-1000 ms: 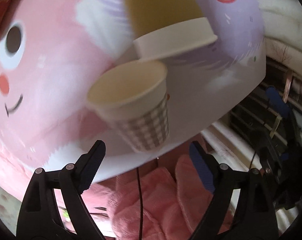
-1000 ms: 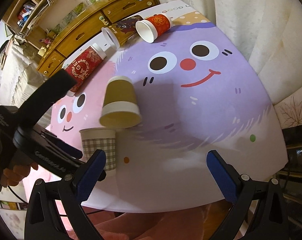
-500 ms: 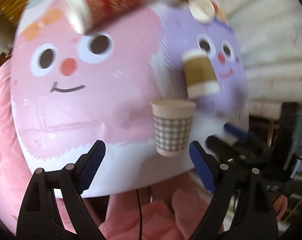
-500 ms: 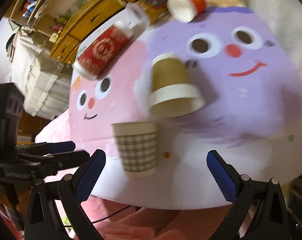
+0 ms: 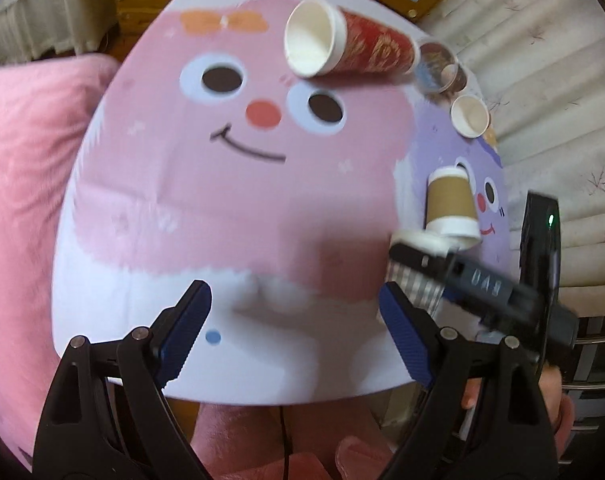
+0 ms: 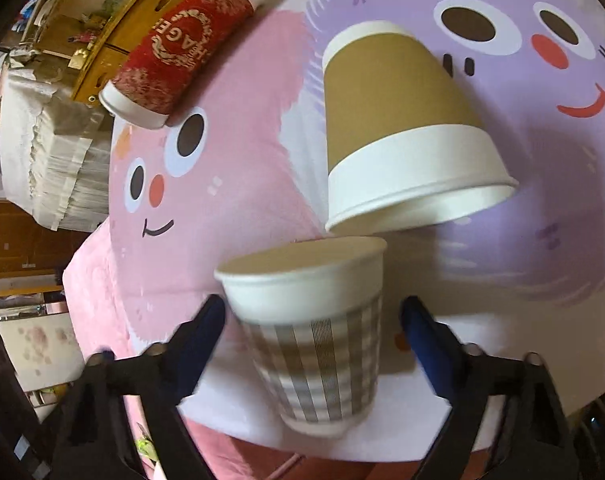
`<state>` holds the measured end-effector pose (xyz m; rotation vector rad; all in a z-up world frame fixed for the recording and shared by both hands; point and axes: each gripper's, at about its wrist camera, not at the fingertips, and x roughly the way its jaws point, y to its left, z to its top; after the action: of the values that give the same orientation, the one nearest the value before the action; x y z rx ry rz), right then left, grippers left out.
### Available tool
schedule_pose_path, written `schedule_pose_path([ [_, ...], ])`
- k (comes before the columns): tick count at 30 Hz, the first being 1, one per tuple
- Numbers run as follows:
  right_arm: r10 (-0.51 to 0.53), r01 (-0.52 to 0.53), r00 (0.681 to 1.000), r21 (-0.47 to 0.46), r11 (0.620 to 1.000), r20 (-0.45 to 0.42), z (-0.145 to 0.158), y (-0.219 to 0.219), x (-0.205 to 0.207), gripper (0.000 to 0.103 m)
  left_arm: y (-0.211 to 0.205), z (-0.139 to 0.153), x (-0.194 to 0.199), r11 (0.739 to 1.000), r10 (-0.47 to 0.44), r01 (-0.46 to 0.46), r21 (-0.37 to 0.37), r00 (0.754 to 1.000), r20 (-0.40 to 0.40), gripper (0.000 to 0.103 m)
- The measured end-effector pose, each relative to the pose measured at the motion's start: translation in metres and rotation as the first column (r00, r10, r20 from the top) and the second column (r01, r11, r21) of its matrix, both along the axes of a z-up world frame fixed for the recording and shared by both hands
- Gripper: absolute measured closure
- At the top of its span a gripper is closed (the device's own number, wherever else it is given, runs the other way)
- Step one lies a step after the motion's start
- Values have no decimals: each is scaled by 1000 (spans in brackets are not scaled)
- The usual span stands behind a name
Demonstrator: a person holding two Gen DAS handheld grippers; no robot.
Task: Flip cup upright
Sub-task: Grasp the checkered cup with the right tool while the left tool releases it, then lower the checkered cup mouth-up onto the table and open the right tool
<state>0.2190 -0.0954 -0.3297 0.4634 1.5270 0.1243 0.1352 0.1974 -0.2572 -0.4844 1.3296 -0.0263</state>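
A grey-checked paper cup (image 6: 318, 344) stands upright near the table's front edge, between the open fingers of my right gripper (image 6: 314, 336); the pads stand apart from its sides. A brown cup with a white band (image 6: 398, 124) stands mouth down just behind it. In the left wrist view the checked cup (image 5: 416, 284) is partly hidden behind the right gripper's body (image 5: 474, 280), with the brown cup (image 5: 450, 208) beyond. My left gripper (image 5: 294, 328) is open and empty over the pink part of the table's front.
A red patterned cup (image 5: 342, 44) lies on its side at the table's far end; it also shows in the right wrist view (image 6: 174, 52). Two more cups (image 5: 468, 116) lie behind it. The round table (image 5: 222, 200) has a pink and purple cartoon cloth. A pink cushion (image 5: 22, 160) lies at left.
My left gripper has pulled back and swung left, away from the checked cup. My right gripper has moved in around the upright checked cup.
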Motion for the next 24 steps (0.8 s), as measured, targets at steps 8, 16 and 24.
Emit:
schedule_pose_path([
  [8, 65, -68, 997, 58, 996, 42, 6, 8, 4, 34, -15, -8, -6, 1000, -17, 17, -14, 1000, -23, 19],
  [16, 95, -114, 949, 48, 992, 299, 55, 6, -18, 35, -26, 10, -2, 997, -73, 73, -13, 997, 28, 19],
  [24, 198, -122, 697, -158, 980, 689, 83, 14, -79, 35, -3, 12, 6, 996, -28, 32, -84, 998, 49, 19],
])
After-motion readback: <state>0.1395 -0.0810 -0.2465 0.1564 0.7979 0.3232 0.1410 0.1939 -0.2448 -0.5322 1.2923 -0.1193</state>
